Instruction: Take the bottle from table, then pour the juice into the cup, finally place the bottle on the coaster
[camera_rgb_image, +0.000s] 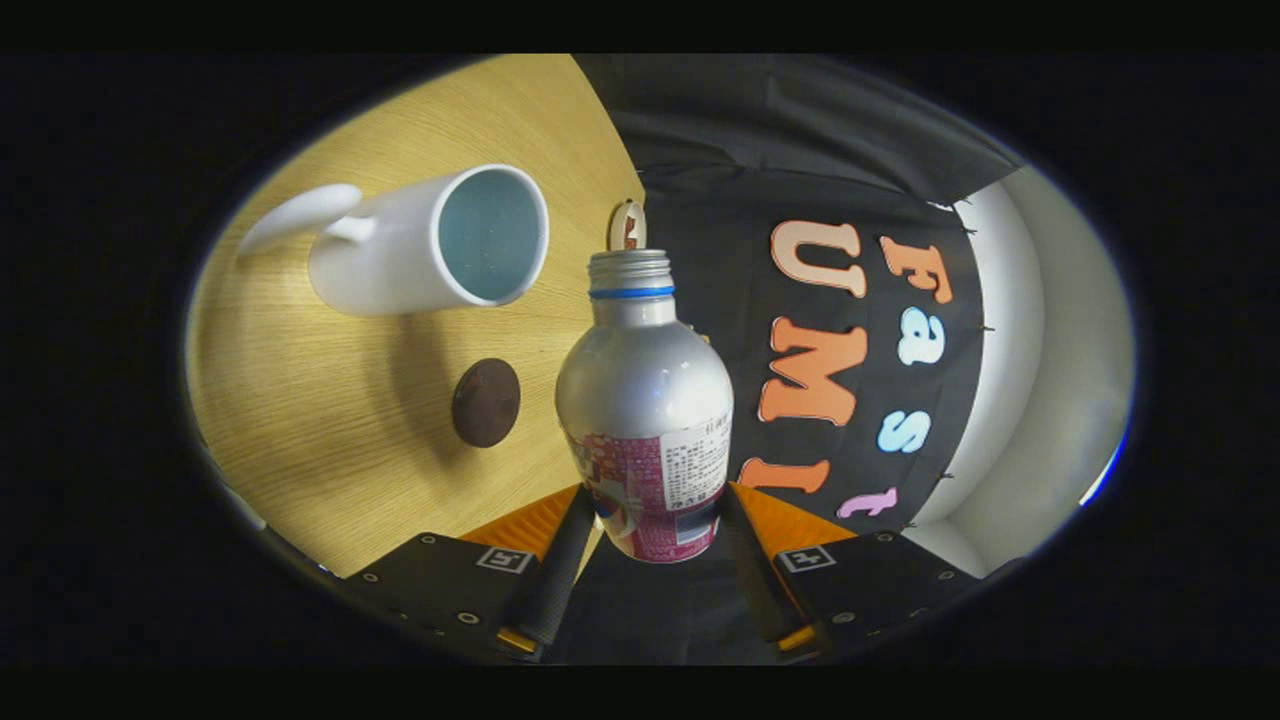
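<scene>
Both fingers (575, 530) of the gripper (657, 530) press against the lower body of a silver aluminium bottle (648, 400), pinching it at its red printed label in the lower centre of the frame. Its threaded neck is uncapped, with a blue ring just under the threads, and it points toward the top of the frame. Beyond it, the whole scene appears turned sideways: a wooden table (330, 470) fills the left half. A white mug (420, 245) sits at upper left, its open mouth facing the bottle's neck. A dark round coaster (486, 402) lies on the wood below the mug, left of the bottle. A small round object (626, 226) shows just above the bottle's mouth.
</scene>
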